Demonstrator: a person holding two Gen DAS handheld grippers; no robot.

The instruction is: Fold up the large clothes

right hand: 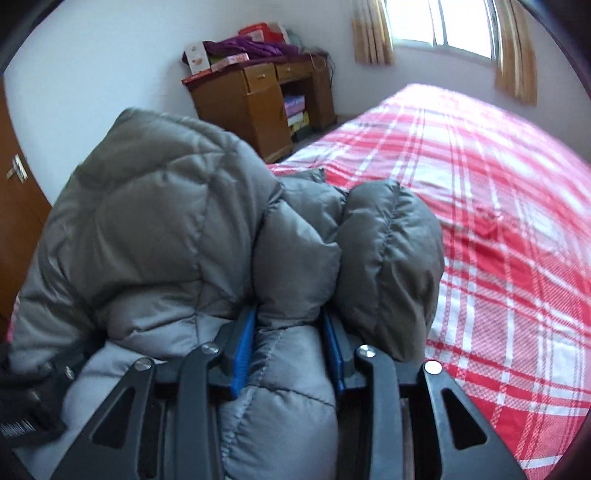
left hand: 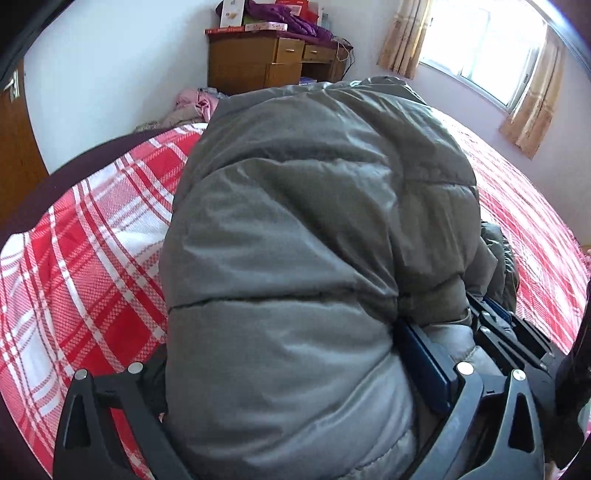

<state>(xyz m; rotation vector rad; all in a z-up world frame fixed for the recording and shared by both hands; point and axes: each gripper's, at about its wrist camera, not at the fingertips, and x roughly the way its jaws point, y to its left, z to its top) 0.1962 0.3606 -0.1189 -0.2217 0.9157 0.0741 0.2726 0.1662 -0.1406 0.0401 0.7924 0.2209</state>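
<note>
A bedroom with pale walls holds a bed point(right hand: 498, 229) under a red-and-white plaid cover, with a wooden desk point(right hand: 258, 103) stacked with boxes and purple cloth against the far wall and a curtained window point(right hand: 443, 26) beyond. The grey puffer jacket point(left hand: 295, 240), the thing to be folded, lies bunched in a thick mound near the bed's near-left part, with the plaid cover showing on both sides of it. The left gripper point(left hand: 291, 373) stands at its widest, its fingers straddling a broad padded section; from this view I cannot tell whether the pads press on it or simply flank it. The right gripper point(right hand: 291, 350) is closed partway on a quilted fold, its blue pads pinching the fabric from either side. The step in hand looks like carrying a doubled section over and setting it down. To do it well, the right gripper should keep its pinch deep in the padding, because puffy fill slips and springs back, and the left should press the bulk flat before any release so the crease holds. Open room lies to the right, where the cover is bare across most of the bed; the dark bed edge point(left hand: 74, 162) runs close on the left, so the bundle is better worked rightward than toward that edge.
</note>
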